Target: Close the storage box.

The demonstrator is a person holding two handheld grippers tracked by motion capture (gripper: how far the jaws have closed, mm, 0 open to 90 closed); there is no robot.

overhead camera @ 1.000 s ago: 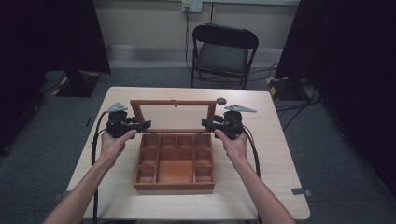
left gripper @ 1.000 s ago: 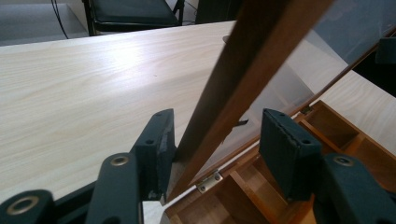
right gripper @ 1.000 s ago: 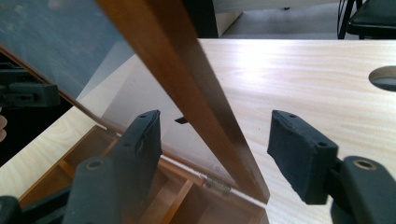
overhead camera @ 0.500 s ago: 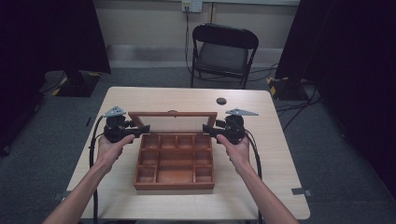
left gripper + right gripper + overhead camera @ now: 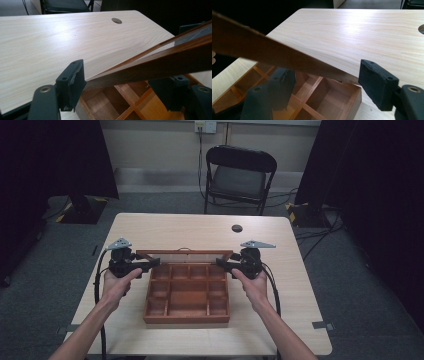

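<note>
The high view takes in the whole pale wooden desk [image 5: 200,232], with a brown wooden box [image 5: 187,295] of open compartments lying near its front edge, between the person's two forearms. The box's hinged lid [image 5: 182,253] stands partly raised along the box's far edge, a thin frame with a clear pane. A black folding chair [image 5: 239,175] stands beyond the desk's far side, and a small round dark hole [image 5: 237,228] sits in the desk top on the far side of the box.

The left gripper view shows what the high view cannot: the left gripper [image 5: 125,82] has its jaws spread wide, one on each side of the lid's tilted edge, with the near jaw's pad against the wood and the far jaw apart from it. The compartments lie just below.

The right gripper view shows the right gripper [image 5: 324,82] likewise wide open about the lid's other end; whether its pads touch the wood I cannot tell.
</note>
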